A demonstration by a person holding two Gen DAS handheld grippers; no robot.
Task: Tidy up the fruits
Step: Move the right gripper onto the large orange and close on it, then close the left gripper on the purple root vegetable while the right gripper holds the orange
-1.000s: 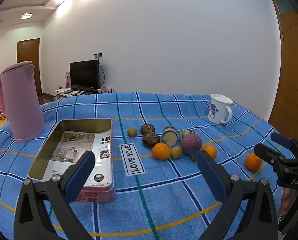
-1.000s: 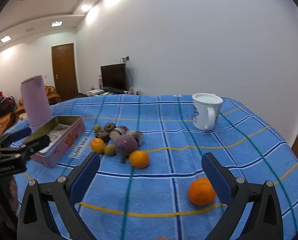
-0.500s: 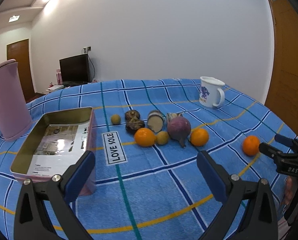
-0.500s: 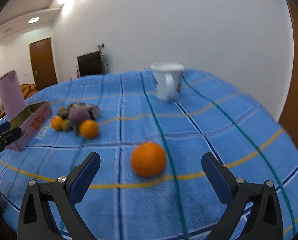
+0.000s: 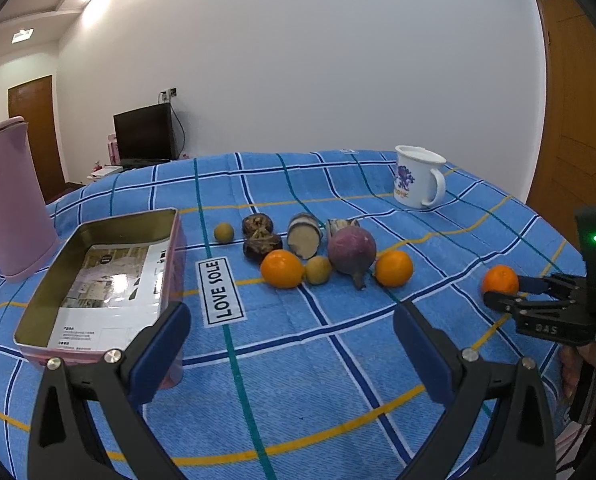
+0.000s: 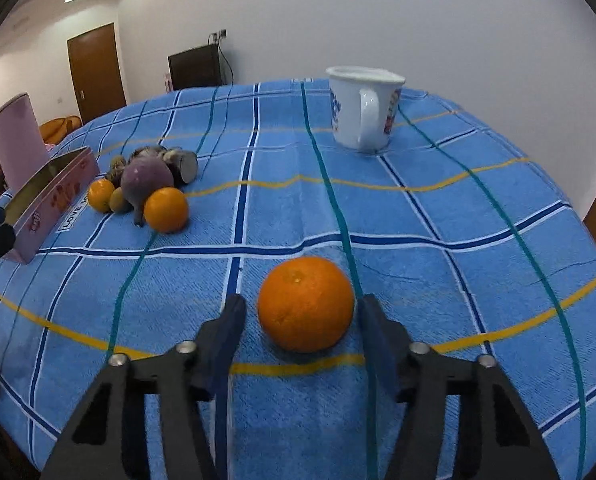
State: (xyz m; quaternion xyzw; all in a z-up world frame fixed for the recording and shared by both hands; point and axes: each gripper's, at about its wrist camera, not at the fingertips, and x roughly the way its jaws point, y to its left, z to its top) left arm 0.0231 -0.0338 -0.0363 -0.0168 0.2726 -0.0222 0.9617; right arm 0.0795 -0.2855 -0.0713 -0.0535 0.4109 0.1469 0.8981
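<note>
Right wrist: right gripper (image 6: pixel 300 312) jaws just closing around lone orange (image 6: pixel 306 308), small gaps remain, not clamped yet; left gripper (image 5: pixel 289 344) jaws released; next finish squeeze, lift, carry to tin (image 5: pixel 37 312).

The room is bright from ceiling lights (image 5: pixel 22 35) up on the left. The tin (image 5: pixel 97 280) shines with glare. Straight lines bend near the dark round corners. The near cloth (image 6: pixel 298 420) looks maybe a little blurry.
</note>
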